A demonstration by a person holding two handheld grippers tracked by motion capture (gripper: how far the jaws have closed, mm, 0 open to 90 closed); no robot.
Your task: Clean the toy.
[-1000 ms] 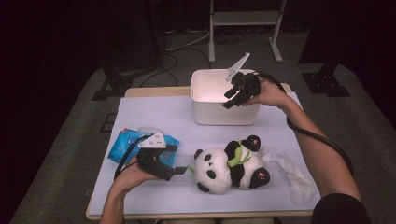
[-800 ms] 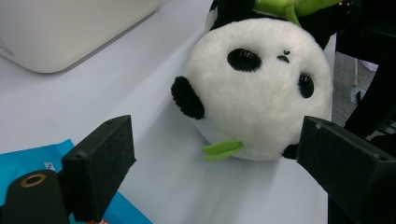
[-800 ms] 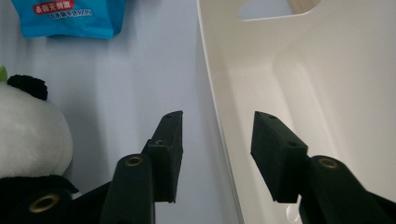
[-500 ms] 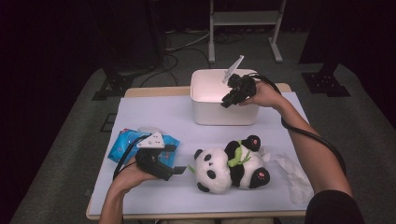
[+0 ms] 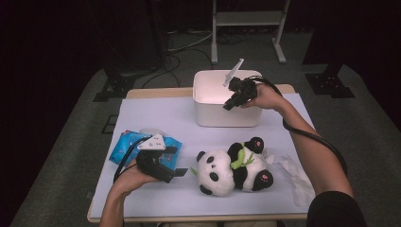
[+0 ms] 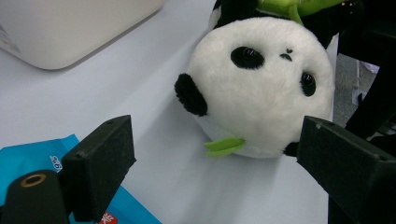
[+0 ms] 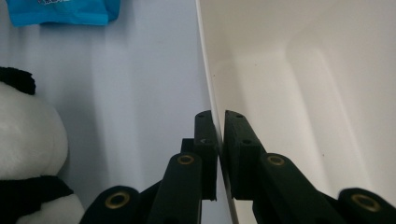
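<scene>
A person at a table works two hand-held grippers. The right gripper [image 5: 231, 102] has its jaws clamped on the front wall of a white bin [image 5: 208, 113], one jaw inside and one outside, the thin rim pinched between them; the jaws have just been closing onto that wall. In the right gripper view, the bin's pale interior [image 7: 303, 93] lies to one side of the jaws and the lavender table cover [image 7: 140, 93] to the other, with part of a panda toy [image 7: 23, 140] and a blue packet [image 7: 60, 11] farther off on that side. The left gripper [image 5: 179, 172] rests low over the table, its jaws standing wide apart and holding nothing. Just ahead of its open jaws lies the panda toy [image 6: 261, 88], on its side, its white face turned toward them, a green leaf [image 6: 224, 145] at its chin. The blue packet [image 5: 127, 146] lies beside and partly beneath the left gripper. Beyond the panda, a crumpled clear wrapper [image 5: 295, 177] sits near the table's edge
</scene>
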